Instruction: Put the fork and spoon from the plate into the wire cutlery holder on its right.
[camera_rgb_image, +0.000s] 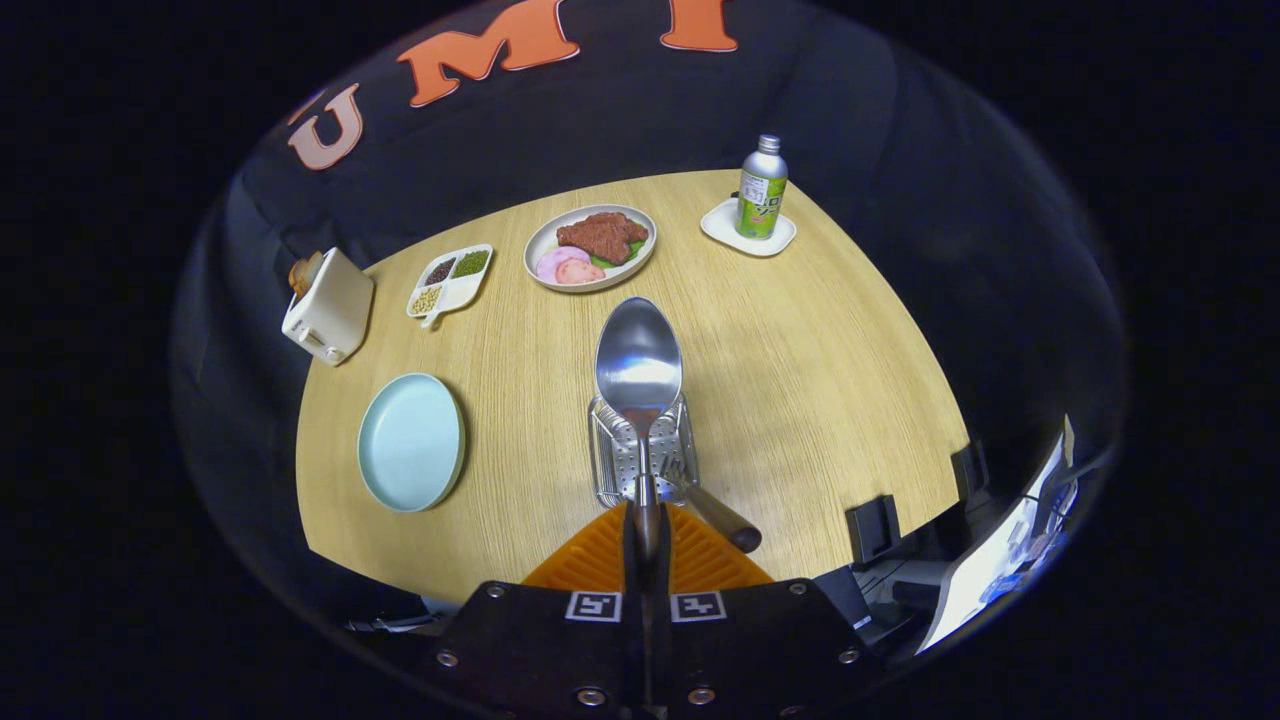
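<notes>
**Spoon gripped above the wire holder**

The gripper (646, 530) has its jaws closed tight on the handle of the spoon (638, 362), whose bowl rises at frame centre over the wire cutlery holder (612, 462). The fork (700, 495) already leans in that holder, its dark handle pointing lower right. The pale blue plate (411, 441) lies on the bench (800, 380) at left of centre.

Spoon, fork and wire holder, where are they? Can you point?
spoon (638, 352): gripper view, on its bowl.
fork (722, 517): gripper view, on its wooden handle, tines down in the holder.
wire cutlery holder (606, 462): gripper view, on its perforated wall.
</notes>
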